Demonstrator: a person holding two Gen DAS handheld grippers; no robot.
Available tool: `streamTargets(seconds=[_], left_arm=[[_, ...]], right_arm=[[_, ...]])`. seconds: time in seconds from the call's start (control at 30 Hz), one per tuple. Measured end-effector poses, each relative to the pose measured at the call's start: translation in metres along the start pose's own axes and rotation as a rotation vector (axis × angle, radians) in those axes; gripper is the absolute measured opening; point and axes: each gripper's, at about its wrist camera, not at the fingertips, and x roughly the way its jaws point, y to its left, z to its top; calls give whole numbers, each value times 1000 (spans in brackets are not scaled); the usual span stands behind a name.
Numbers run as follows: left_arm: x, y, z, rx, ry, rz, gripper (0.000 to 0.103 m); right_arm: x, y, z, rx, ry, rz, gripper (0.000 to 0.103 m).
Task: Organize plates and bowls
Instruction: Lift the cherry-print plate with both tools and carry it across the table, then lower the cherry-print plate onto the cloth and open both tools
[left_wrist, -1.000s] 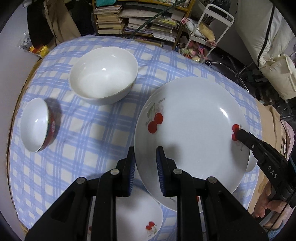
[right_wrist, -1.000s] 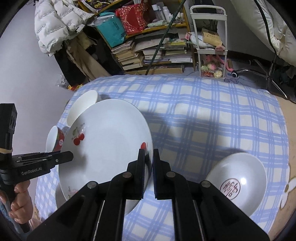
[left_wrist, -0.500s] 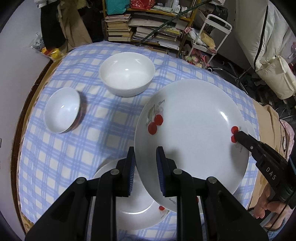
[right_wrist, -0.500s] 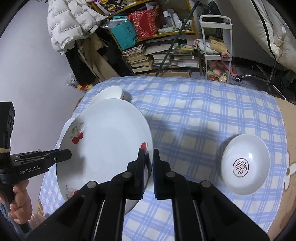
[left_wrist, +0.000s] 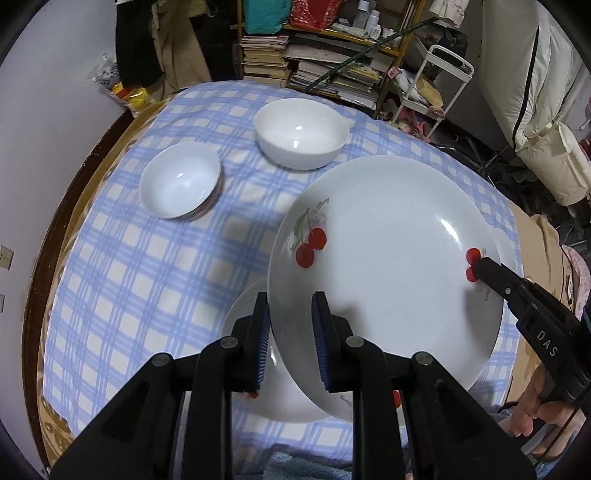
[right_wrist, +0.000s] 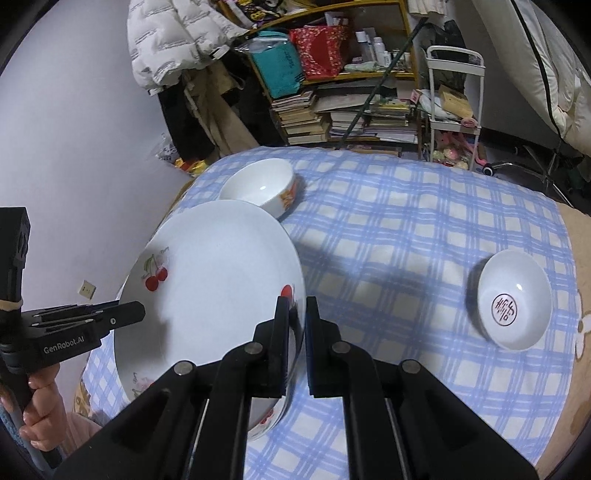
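Note:
A large white plate with red cherries (left_wrist: 388, 258) hangs tilted above the table, held at two sides. My left gripper (left_wrist: 291, 332) is shut on its near rim, blue pads on either face. My right gripper (right_wrist: 297, 321) is shut on the opposite rim by a cherry print; its tip (left_wrist: 480, 266) shows in the left wrist view. In the right wrist view the plate (right_wrist: 210, 280) fills the left, with the left gripper (right_wrist: 138, 310) at its far edge. Under it lies a second cherry plate (left_wrist: 246, 301), partly hidden.
On the blue checked tablecloth (left_wrist: 147, 280) stand a small white bowl (left_wrist: 181, 181) and a larger white bowl (left_wrist: 301, 133) beyond. A small dish with a red character (right_wrist: 513, 299) sits at the right. Bookshelves and a white cart (right_wrist: 454, 96) stand behind the table.
Both grippers have lifted the large plate and carried it back toward the near side. The bowls now look farther off, and more of the lower cherry plate shows.

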Motion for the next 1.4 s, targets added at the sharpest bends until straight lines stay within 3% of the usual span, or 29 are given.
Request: streamTargets(seconds=[0.6, 0.9, 1.4], left_arm=[[-1, 37, -36, -53, 1, 15, 21], [16, 49, -44, -77, 8, 25, 21], [60, 58, -54, -103, 94, 28, 21]], right_arm=[[19, 29, -31, -39, 60, 26, 10], [37, 34, -38, -60, 102, 29, 10], [79, 27, -58, -57, 216, -7, 11]])
